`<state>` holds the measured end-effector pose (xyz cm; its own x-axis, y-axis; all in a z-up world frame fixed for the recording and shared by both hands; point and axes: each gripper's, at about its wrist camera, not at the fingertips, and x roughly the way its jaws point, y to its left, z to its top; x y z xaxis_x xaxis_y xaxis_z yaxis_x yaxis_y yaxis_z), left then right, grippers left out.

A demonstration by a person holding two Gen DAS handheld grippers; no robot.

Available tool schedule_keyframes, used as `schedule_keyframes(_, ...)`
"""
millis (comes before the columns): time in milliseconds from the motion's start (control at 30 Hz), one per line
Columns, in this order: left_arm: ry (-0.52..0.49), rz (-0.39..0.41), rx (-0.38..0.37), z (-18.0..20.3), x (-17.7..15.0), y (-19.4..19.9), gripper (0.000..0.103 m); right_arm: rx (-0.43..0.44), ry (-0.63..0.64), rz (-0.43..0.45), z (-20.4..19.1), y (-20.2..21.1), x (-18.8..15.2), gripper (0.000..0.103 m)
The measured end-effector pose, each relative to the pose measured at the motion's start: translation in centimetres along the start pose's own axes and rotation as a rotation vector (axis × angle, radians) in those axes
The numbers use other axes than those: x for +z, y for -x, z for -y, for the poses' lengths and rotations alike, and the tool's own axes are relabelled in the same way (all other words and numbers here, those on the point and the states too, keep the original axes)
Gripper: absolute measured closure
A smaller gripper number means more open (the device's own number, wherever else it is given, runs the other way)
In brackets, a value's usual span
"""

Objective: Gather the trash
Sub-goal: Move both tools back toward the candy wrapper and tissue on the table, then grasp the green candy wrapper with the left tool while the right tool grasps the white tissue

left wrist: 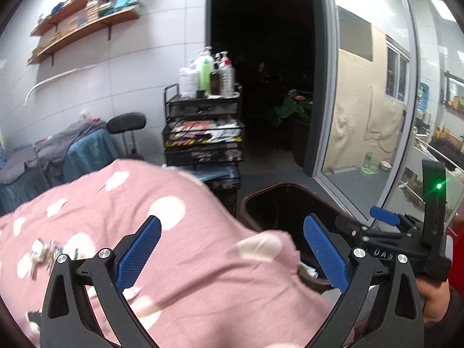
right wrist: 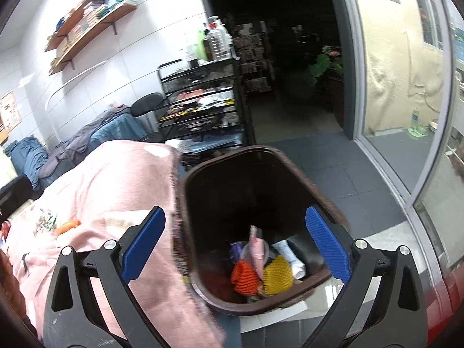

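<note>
Dark brown plastic trash bin (right wrist: 261,179) sits lower centre of the right wrist view, open top facing the camera, standing on grey floor tiles (right wrist: 342,179). Inside at its bottom: orange foam fruit net (right wrist: 245,278), yellow foam fruit net (right wrist: 277,274), white squeeze tube (right wrist: 290,256), pink wrapper (right wrist: 256,249), all bunched together and touching. Bin's left rim sits right against the pink white-dotted cloth (right wrist: 116,191) covering the surface to its left.

Right gripper (right wrist: 235,239) hangs over the bin mouth, jaws wide, nothing between the blue pads (right wrist: 326,243).

Left gripper (left wrist: 232,252) in the left wrist view: jaws wide too, empty, over the edge of the same pink cloth (left wrist: 130,203), with the bin (left wrist: 278,203) just beyond at centre right. Right gripper's body (left wrist: 406,232) shows at the frame's right edge, green LED lit, held by a hand (left wrist: 435,298).

Small scraps of loose litter (left wrist: 46,250) lie on the cloth at far left, blurred. An orange piece (right wrist: 68,226) lies on the cloth, left side of the right wrist view.

Behind: black mesh trolley (left wrist: 203,133) with bottles (left wrist: 211,72) on top, wooden wall shelves (left wrist: 87,20) upper left, dark doorway (left wrist: 261,58) centre, glass door (left wrist: 371,101) right.
</note>
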<state>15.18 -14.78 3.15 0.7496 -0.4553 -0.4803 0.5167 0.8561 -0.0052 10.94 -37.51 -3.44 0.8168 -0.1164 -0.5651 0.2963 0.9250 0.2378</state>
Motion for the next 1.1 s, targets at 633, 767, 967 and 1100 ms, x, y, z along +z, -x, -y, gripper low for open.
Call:
schedule_keyframes(633, 0.245, -0.153, 0.265, -14.9, -7.5, 4.3, 0.006, 0.317, 0.292, -0.147, -14.7, -3.1, -1.0, 0.006)
schedule_keyframes(767, 0.333, -0.164, 0.285, -18.3, -8.3, 5.2, 0.014, 0.371, 0.369, -0.189, -18.2, -3.9, -1.6, 0.006)
schedule_keyframes(967, 0.374, -0.197, 0.300, -21.0, -8.8, 4.9, 0.024, 0.434, 0.488, -0.281, -23.6, -5.7, -2.8, 0.006)
schedule_keyframes(1100, 0.386, -0.221, 0.283, -22.0, -8.9, 4.0, 0.027, 0.449, 0.585, -0.348, -27.2, -7.0, -3.9, 0.006)
